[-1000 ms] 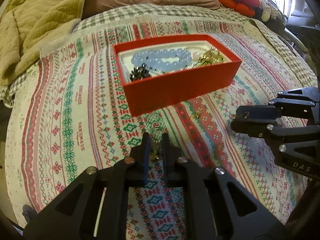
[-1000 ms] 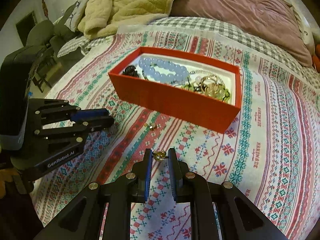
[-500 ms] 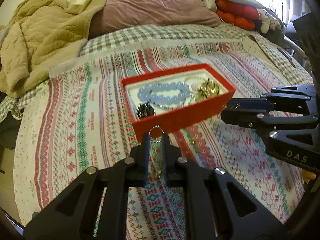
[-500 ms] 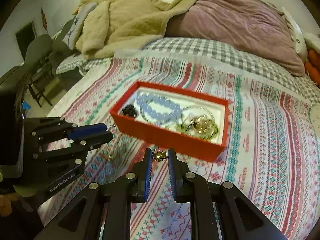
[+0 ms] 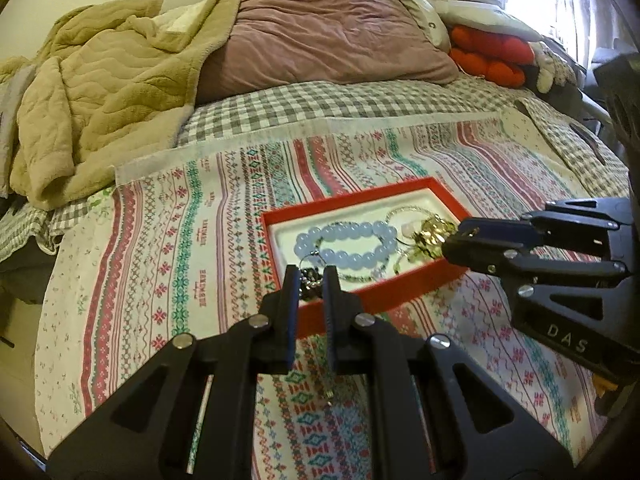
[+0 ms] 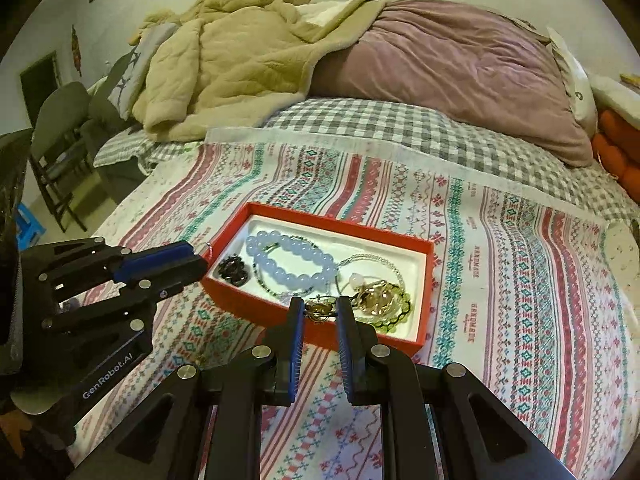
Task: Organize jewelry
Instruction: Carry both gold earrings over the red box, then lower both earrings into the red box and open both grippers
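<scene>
Both grippers are nearly closed: the right gripper (image 6: 320,314) pinches a small, light, slippery gold earring (image 6: 319,309) and the left gripper (image 5: 312,276) a thin silver hoop earring (image 5: 313,258), fingertips over the red cardboard box (image 6: 248,300).

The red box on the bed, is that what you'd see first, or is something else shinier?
Yes, the red box grabs the eye first, sitting in the middle of the stripy patterned blanket. Inside it, a pale blue bead bracelet lies beside a glittery gold tangle at the right end. Both grippers hover at its near edge: the right gripper pinches a small gold piece, and the left gripper holds a thin silver ring.
</scene>
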A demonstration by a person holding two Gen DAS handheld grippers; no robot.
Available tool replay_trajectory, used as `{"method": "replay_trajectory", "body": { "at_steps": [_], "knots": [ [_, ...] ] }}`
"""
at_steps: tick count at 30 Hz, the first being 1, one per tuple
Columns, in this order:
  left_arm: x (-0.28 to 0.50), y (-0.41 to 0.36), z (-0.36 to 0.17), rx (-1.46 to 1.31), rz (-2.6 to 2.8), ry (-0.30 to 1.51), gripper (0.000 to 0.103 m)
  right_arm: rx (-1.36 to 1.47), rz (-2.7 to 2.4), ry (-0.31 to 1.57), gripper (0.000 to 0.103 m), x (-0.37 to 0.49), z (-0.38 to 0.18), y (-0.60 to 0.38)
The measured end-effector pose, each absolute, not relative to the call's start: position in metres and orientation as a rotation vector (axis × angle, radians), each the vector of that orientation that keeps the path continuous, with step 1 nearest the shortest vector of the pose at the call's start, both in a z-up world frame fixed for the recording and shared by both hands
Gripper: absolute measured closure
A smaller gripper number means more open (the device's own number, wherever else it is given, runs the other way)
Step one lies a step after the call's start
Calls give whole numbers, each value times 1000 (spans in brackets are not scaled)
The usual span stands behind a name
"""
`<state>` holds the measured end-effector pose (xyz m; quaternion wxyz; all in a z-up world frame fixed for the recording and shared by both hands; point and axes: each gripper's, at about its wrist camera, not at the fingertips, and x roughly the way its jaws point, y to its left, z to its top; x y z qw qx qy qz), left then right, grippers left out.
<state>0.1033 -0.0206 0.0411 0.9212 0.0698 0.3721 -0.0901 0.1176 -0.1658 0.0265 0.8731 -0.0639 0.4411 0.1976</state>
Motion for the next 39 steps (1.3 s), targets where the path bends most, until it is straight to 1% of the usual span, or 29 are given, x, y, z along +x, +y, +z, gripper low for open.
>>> {"method": "replay_trajectory", "body": {
  "at_steps": [32, 36, 38, 39],
  "knots": [
    [143, -16, 22, 114, -134, 752, 89, -96, 320, 951, 86, 165, 2, -165],
    [142, -17, 23, 126, -130, 756, 86, -105, 322, 940, 84, 165, 6, -166],
    [140, -16, 26, 127, -130, 751, 81, -108, 324, 937, 83, 164, 8, -167],
    [138, -16, 29, 125, -130, 747, 75, -111, 326, 937, 82, 164, 9, -167]
  ]
}}
